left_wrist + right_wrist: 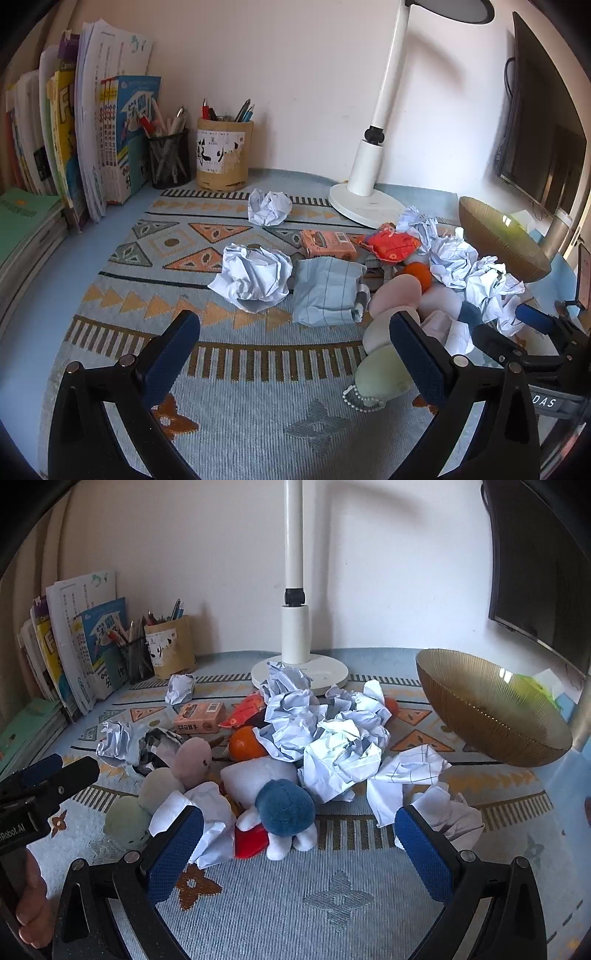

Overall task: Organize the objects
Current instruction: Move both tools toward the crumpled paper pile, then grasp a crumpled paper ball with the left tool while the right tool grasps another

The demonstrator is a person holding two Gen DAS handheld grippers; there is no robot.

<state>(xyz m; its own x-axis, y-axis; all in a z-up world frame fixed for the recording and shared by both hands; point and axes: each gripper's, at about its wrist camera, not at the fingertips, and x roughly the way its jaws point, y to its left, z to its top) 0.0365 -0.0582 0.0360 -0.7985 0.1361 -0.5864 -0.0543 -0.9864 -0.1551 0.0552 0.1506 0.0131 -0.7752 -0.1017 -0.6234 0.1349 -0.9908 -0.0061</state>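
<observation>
Blue-padded left gripper (295,354) and right gripper (299,849) are both hanging wide apart, holding nothing, near crumpled paper balls (332,746) and a gold bowl (491,709).

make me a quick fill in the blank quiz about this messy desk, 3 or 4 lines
1. The big ribbed bowl on the right has a ____ colour.
2. The pens stand in two holders beside the row of ____.
3. The white lamp stands at the back against the ____.
4. Both the left gripper and the right gripper are ____ and hold nothing.

Missing words: gold; books; wall; open
</observation>
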